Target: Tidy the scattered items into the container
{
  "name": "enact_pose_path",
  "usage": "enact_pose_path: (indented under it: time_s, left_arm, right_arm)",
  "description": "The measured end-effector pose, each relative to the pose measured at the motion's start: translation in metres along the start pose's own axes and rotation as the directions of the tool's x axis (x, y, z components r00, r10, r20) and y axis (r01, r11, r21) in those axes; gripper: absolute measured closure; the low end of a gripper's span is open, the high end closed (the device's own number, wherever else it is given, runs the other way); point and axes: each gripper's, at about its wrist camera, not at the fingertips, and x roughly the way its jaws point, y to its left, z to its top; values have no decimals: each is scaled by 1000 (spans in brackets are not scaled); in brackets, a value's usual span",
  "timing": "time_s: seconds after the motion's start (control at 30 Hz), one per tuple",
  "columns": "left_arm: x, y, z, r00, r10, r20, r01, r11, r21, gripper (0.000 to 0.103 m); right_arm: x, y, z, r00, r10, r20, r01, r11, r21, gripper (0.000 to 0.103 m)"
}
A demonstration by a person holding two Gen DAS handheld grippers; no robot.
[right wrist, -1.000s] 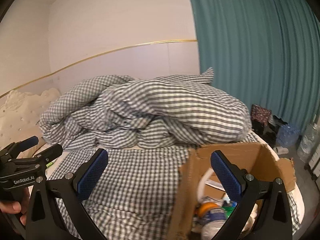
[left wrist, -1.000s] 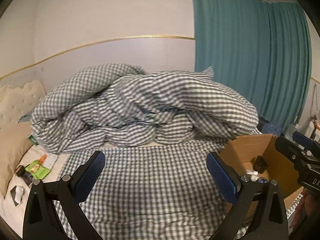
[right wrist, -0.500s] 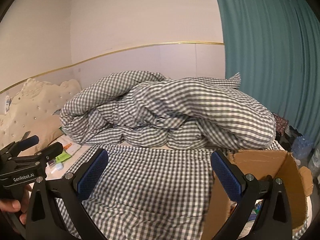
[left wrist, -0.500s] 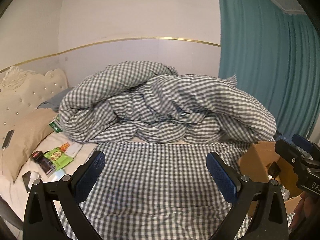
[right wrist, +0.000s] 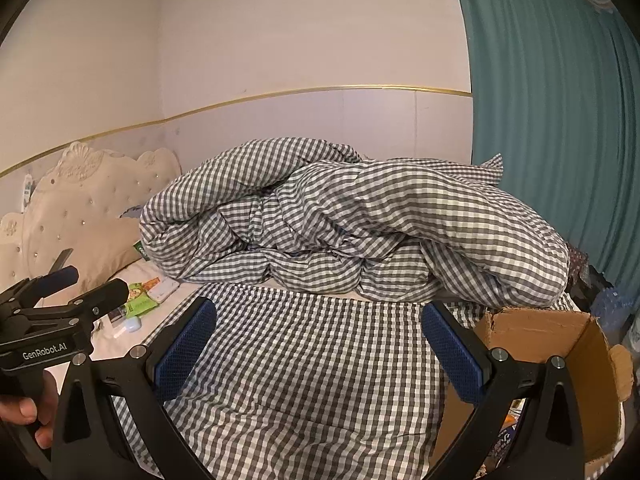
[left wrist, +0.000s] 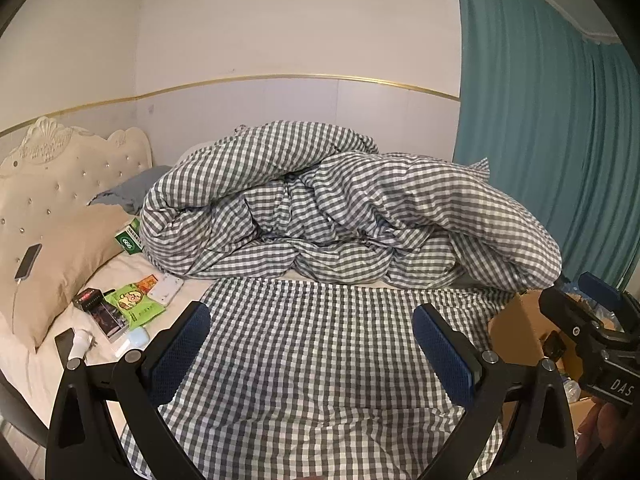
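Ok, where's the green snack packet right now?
In the left wrist view, the green packet lies at the left on the white sheet, between the black box and the white device.

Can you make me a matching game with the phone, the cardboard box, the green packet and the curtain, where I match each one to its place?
Things:
1. phone
2. cardboard box
3. green packet
4. curtain

Places:
A. hanging on the right side of the room
B. lying on the beige pillow with a cable plugged in
C. on the bed's right edge, top open
D. on the white sheet among the scattered items

Pairs: 1-B, 2-C, 3-D, 4-A
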Motion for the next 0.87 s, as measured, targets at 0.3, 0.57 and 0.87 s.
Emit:
enact_pose_path:
  time_s: [0.3, 0.57, 0.87]
  left_arm:
    - [9, -1, -2, 1000, -1, -25, 1, 1000, -12, 0]
    - [8, -4, -1, 1000, -8, -23, 7, 1000, -6, 0]
    - [8, -5, -1, 1000, -8, -23, 7, 1000, -5, 0]
  right_arm:
    - [5, -4, -1, 1000, -5, -16, 5, 1000, 9, 0]
    - [7, -4, -3, 1000, -4, -23, 4, 1000, 7, 0]
    - [9, -6, -6, 1000, -1, -30, 2, 1000, 14, 0]
